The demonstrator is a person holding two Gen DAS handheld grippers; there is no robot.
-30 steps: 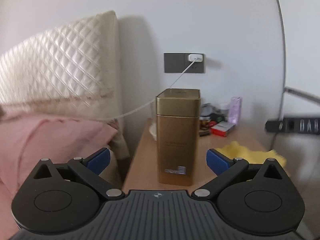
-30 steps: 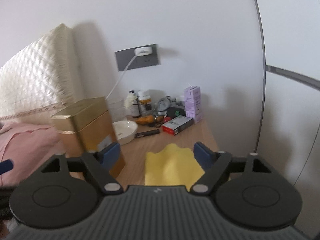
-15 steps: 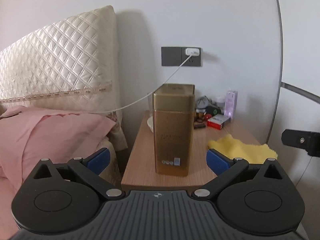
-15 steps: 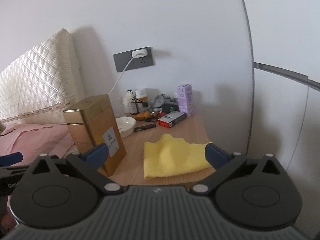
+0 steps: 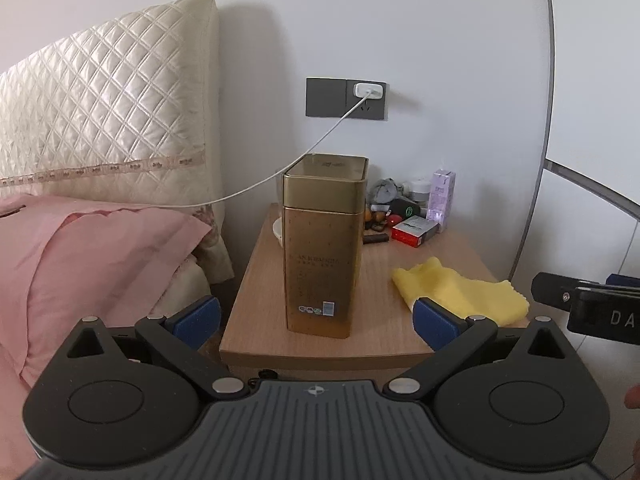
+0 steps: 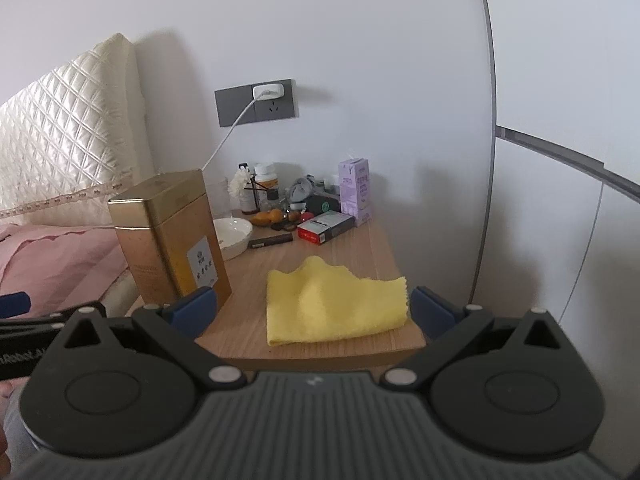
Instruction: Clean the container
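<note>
Nothing cleaned yet, I'd judge: gold tin (image 5: 323,248) stands upright, lid on, at 12 o'clock of the left gripper (image 5: 316,318), yellow cloth (image 6: 335,305) lies flat at 12 o'clock of the right gripper (image 6: 313,307), both claws spread wide and empty, short of the nightstand (image 5: 384,264).

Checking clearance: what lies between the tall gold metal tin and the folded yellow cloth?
Only bare wooden nightstand top separates the tall gold metal tin from the folded yellow cloth, clearest in the right wrist view.
</note>
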